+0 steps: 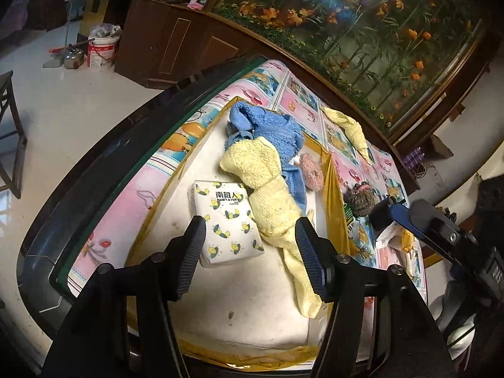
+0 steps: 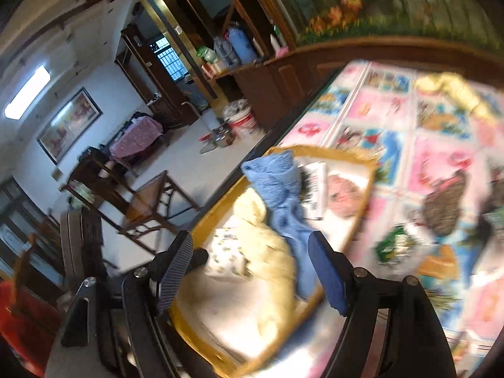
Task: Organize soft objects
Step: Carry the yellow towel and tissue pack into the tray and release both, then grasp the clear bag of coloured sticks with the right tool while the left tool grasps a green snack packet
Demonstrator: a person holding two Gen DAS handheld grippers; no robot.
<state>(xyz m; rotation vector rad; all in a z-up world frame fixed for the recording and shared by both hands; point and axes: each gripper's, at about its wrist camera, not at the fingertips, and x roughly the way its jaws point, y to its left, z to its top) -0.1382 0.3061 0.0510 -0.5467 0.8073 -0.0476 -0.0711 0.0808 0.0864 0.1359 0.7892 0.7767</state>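
A shallow tray with a yellow rim point(image 1: 334, 189) holds a blue towel point(image 1: 267, 126), a yellow towel point(image 1: 267, 189), a lemon-print tissue pack point(image 1: 225, 220) and a pink fluffy item point(image 1: 312, 170). My left gripper point(image 1: 249, 258) is open and empty just above the tissue pack and yellow towel. My right gripper point(image 2: 252, 267) is open and empty above the same tray point(image 2: 371, 170); that view is blurred. It shows the blue towel point(image 2: 277, 182), yellow towel point(image 2: 267, 252) and tissue pack point(image 2: 226, 255). The right gripper's tip point(image 1: 384, 214) also shows at the right of the left wrist view.
Another yellow cloth point(image 1: 349, 126) and a dark knitted item point(image 1: 360, 198) lie on the patterned table cover point(image 1: 302, 94) outside the tray. A wooden cabinet with a floral panel point(image 1: 362, 31) stands behind. A bucket point(image 1: 102, 47) and chairs point(image 2: 151, 208) stand on the floor to the left.
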